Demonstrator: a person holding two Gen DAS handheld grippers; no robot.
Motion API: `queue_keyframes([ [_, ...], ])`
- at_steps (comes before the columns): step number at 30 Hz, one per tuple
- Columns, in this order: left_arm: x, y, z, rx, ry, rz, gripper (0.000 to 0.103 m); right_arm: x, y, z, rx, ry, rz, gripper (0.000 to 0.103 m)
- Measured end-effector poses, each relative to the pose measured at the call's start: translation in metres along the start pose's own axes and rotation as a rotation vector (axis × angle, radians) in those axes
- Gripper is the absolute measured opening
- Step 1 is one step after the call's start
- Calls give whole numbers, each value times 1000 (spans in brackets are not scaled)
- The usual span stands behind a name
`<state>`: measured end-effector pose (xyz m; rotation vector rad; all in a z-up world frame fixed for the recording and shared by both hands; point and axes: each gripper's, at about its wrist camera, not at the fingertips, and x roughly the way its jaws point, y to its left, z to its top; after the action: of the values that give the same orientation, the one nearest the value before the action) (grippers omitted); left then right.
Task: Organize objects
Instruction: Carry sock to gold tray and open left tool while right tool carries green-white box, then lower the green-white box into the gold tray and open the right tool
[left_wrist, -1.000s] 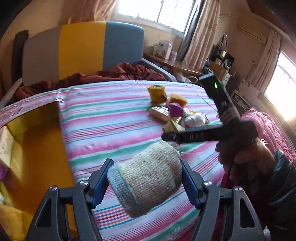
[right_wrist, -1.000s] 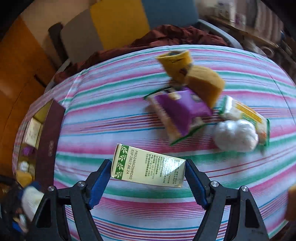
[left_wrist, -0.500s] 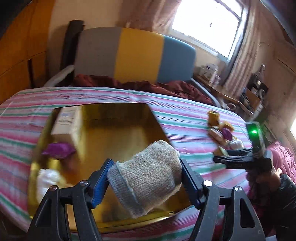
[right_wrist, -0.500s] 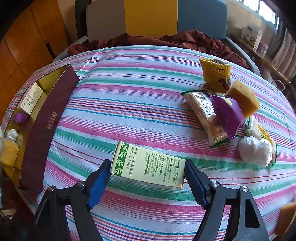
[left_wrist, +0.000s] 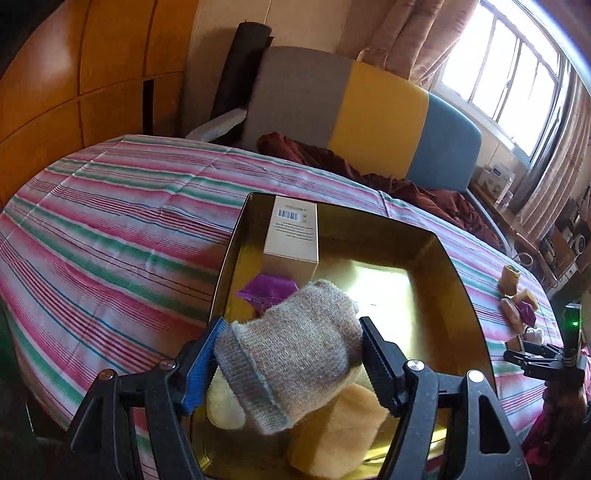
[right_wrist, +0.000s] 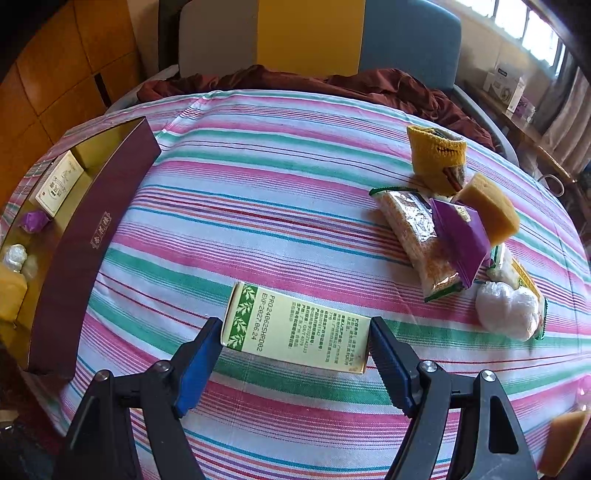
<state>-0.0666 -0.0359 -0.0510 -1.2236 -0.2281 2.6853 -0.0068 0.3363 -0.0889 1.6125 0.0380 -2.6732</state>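
Note:
My left gripper (left_wrist: 291, 332) is shut on a beige knitted sock (left_wrist: 295, 362) and holds it over the near end of the open gold-lined box (left_wrist: 443, 295). Under the sock lie yellow sponges (left_wrist: 332, 428), with a purple packet (left_wrist: 266, 290) and a cream carton (left_wrist: 291, 236) farther in. My right gripper (right_wrist: 295, 328) is shut on the ends of a green-and-white carton (right_wrist: 303, 317), held just above the striped tablecloth (right_wrist: 258, 206). In the right wrist view the box's maroon wall (right_wrist: 92, 236) stands at the left.
A pile lies at the right of the table: a yellow knitted sock (right_wrist: 436, 155), a sponge (right_wrist: 487, 206), a purple packet (right_wrist: 458, 240), a snack pack (right_wrist: 417, 236) and a white bag (right_wrist: 506, 310). Another sponge (right_wrist: 565, 439) shows at the lower right. A sofa stands behind.
My left gripper has swung left with the sock, from beside the pile to over the open box. The right gripper has rolled level and drifted a little, with the carton still in it.

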Motion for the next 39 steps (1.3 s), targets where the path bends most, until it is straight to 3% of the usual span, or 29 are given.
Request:
queue_keyframes([
  [6, 21, 1, -10, -13, 74, 29, 76, 1, 2, 0, -8, 1, -9, 79],
  [17, 0, 0, -16, -15, 26, 60, 76, -3, -1, 1, 14, -10, -11, 79],
  [24, -19, 1, -17, -7, -7, 97, 76, -32, 14, 12, 36, -86, 32, 79],
  [28, -26, 1, -16, -12, -21, 120, 76, -58, 56, 24, -33, -149, 102, 79],
  [33, -39, -3, -13, 0, -55, 132, 76, -81, 137, 36, -169, -202, 229, 79],
  [39, -51, -6, -13, 23, -84, 147, 76, -67, 216, 34, -288, -156, 316, 79],
])
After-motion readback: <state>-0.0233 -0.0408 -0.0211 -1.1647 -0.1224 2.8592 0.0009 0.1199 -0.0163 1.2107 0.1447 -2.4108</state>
